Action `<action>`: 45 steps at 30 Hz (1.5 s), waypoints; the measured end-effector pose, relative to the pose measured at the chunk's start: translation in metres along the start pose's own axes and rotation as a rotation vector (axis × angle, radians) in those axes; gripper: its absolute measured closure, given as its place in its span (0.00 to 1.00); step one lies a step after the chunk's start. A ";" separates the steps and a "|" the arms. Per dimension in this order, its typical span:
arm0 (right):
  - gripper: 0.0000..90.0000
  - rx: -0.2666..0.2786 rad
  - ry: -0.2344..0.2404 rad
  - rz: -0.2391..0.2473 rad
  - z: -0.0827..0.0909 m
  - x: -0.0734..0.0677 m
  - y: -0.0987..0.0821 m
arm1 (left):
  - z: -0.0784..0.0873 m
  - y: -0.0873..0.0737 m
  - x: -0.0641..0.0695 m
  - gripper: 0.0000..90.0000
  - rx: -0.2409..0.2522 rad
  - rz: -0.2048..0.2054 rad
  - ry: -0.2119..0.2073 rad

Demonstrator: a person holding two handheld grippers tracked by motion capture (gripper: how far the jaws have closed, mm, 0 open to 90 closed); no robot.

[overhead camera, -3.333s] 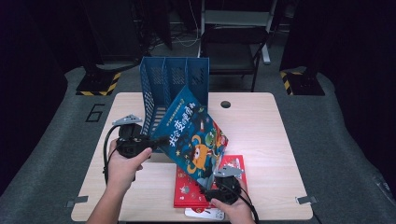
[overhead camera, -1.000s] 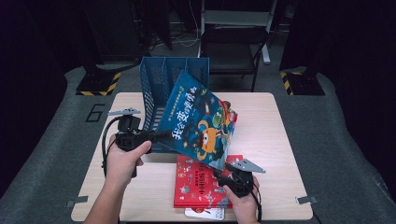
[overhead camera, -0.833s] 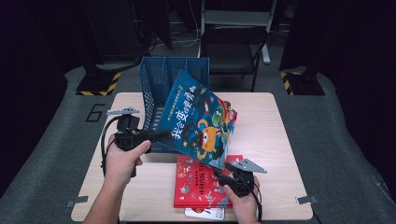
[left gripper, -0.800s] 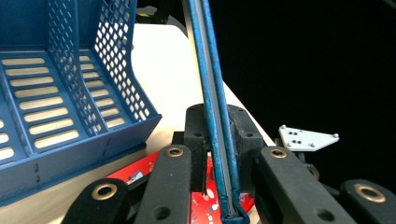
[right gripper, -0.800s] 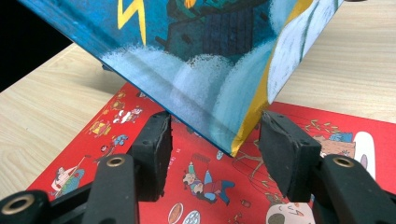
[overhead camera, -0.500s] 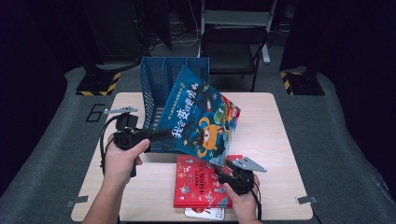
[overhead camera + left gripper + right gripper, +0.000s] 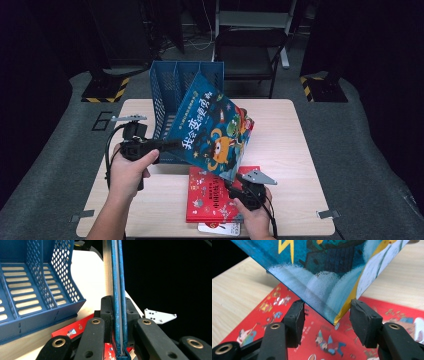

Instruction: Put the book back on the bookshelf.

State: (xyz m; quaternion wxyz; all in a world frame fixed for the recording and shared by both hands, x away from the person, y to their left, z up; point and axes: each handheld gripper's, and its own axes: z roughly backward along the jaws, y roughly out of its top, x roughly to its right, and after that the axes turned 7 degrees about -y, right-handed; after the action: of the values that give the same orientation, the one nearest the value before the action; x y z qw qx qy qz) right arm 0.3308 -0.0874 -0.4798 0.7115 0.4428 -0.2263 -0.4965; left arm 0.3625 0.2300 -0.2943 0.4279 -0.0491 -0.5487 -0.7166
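Table (image 7: 295,150) | left tongs (image 7: 167,145) clamp blue book (image 7: 215,132) edge | rack (image 7: 172,87) touching

Both grippers were black: the left gripper (image 7: 172,145) and right gripper (image 7: 231,186) each carried a grey three-cornered plate on top and trailed a black cable. Brass-ringed pivots studded the jaw arms. Forearms were bare, sleeveless.
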 end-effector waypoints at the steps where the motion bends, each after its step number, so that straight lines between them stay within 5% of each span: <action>1: 0.52 -0.008 0.001 -0.002 -0.001 0.000 -0.002 | -0.001 -0.001 -0.001 0.91 0.000 0.007 0.000; 15: 0.52 -0.076 -0.014 0.020 -0.012 0.000 -0.009 | -0.006 -0.016 -0.015 0.91 -0.010 0.030 0.006; 26: 0.47 -0.093 -0.009 0.027 -0.015 0.000 -0.010 | 0.005 -0.034 -0.029 0.91 0.012 0.031 -0.012; 45: 0.36 -0.119 0.037 0.098 -0.021 0.000 -0.006 | 0.020 -0.056 -0.039 0.90 0.029 -0.027 -0.053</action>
State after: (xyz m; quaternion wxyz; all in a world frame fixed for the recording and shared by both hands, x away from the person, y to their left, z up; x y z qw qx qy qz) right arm 0.3432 -0.0794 -0.4957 0.7641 0.3971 -0.2044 -0.4655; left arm 0.3418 0.2705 -0.3490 0.4040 -0.0545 -0.5709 -0.7126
